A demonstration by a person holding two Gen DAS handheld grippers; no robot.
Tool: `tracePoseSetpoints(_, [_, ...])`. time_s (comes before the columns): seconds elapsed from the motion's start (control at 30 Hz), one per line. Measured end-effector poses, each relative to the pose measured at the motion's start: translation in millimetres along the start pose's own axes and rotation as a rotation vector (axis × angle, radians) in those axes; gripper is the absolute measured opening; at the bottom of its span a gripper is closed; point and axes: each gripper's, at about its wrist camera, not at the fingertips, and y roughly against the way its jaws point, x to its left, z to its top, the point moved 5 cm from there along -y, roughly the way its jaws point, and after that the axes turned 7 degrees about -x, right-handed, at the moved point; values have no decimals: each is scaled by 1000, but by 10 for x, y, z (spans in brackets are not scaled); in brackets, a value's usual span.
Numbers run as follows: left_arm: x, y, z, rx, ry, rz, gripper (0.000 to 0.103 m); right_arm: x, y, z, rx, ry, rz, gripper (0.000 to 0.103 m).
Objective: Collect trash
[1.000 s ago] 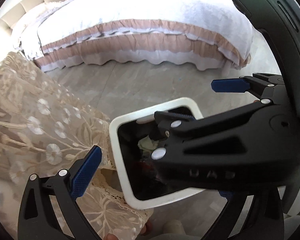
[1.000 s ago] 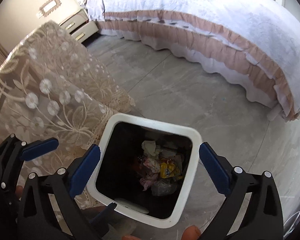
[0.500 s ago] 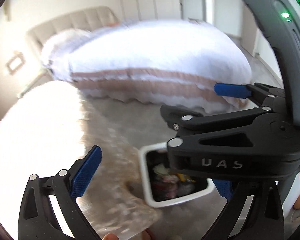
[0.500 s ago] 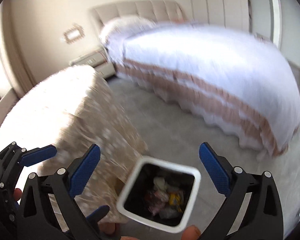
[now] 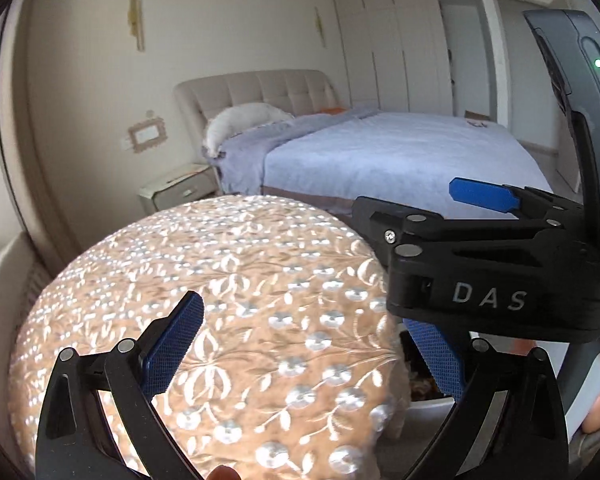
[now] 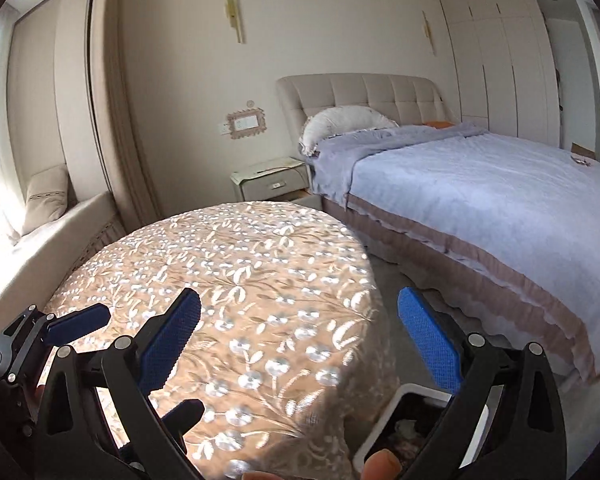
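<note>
Left wrist view: the left gripper (image 5: 304, 354) gapes wide and empty over the lace-covered surface (image 5: 236, 280); no loose trash shows.

Right wrist view: the right gripper (image 6: 300, 340) is equally wide, empty. The trash bin (image 6: 384, 432) sits low, close to the draped cloth; a careless swing could snag the lace.

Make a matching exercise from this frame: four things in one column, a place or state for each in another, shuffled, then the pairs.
Things:
1. bin
2. pillow
3. nightstand
4. right gripper

Places or states:
A. open, holding nothing
B. between the wall and the bed
C. on the floor beside the round table
D. against the headboard

Pairs: 1-C, 2-D, 3-B, 4-A
</note>
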Motion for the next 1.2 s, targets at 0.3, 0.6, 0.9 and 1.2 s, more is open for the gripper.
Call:
tracePoseSetpoints(0.3, [816, 540, 15, -93, 111, 144, 98, 1029, 114, 195, -100, 141, 68, 98])
tracePoseSetpoints(0.6, [1384, 1082, -139, -135, 148, 333, 98, 1889, 196, 161, -126, 234, 195, 98])
tracePoseSetpoints(0.9, [1812, 1470, -310, -166, 216, 461, 98, 2419, 361, 116, -152, 287, 251, 98])
tracePoseSetpoints(1.2, [1925, 1650, -311, -188, 253, 470, 98, 2556, 557, 181, -204, 322, 226, 98])
